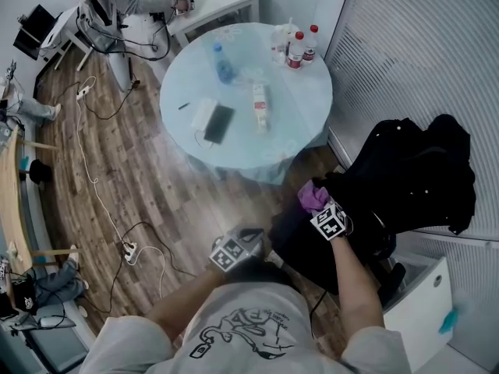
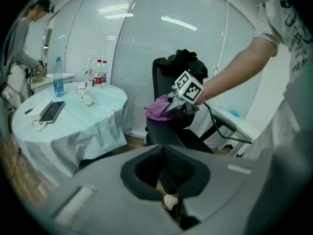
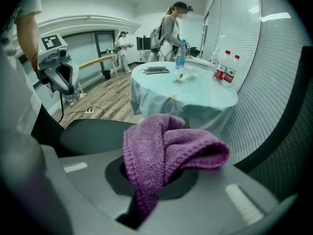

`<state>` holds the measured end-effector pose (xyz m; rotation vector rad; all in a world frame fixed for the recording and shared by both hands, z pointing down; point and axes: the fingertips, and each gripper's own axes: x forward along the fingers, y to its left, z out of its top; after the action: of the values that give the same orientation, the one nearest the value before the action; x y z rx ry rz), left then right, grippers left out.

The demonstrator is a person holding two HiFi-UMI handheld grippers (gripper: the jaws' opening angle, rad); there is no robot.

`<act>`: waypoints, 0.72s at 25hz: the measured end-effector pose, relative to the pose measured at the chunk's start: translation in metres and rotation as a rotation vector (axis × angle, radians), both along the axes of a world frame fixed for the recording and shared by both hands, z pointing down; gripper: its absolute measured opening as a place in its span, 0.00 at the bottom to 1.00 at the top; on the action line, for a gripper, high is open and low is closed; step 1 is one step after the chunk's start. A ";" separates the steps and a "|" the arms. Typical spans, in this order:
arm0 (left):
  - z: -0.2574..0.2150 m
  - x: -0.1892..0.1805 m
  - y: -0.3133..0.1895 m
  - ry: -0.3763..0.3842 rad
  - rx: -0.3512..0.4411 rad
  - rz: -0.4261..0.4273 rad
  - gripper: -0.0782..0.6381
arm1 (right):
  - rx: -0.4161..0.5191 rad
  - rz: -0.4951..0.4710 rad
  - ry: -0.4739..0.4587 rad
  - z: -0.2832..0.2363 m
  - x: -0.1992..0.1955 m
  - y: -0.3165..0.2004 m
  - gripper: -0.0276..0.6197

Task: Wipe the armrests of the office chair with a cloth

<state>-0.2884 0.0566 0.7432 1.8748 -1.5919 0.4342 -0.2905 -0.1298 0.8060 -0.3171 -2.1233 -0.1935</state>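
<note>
Your right claw (image 3: pixel 152 182) is clamped on the purple cloth (image 3: pixel 166 148), which bunches up over its jaws. In the head view the cloth sits at 4 o'clock, at the edge of the black office chair (image 1: pixel 308 248). Your left claw (image 2: pixel 168 177) is closed on nothing, at 6 o'clock near the chair. The round worktop (image 1: pixel 304 107) lies at 12 o'clock.

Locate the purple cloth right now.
The purple cloth is clamped in the right gripper, held over the black office chair, below and right of the round table in the head view.
</note>
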 end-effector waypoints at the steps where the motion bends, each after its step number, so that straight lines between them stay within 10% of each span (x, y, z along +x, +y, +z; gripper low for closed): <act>1: 0.000 -0.001 0.000 -0.002 0.000 -0.002 0.11 | -0.009 0.018 -0.002 0.000 0.000 0.000 0.09; 10: -0.024 -0.011 -0.007 0.009 0.039 -0.036 0.11 | -0.087 0.180 -0.130 -0.030 0.000 0.003 0.09; 18: -0.128 -0.027 -0.031 0.041 0.242 -0.108 0.11 | -0.116 0.224 -0.357 -0.128 -0.014 0.029 0.09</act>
<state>-0.3154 0.0259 0.6151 1.9464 -1.7734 0.1599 -0.3040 -0.1013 0.6779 -0.1143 -2.5096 0.0059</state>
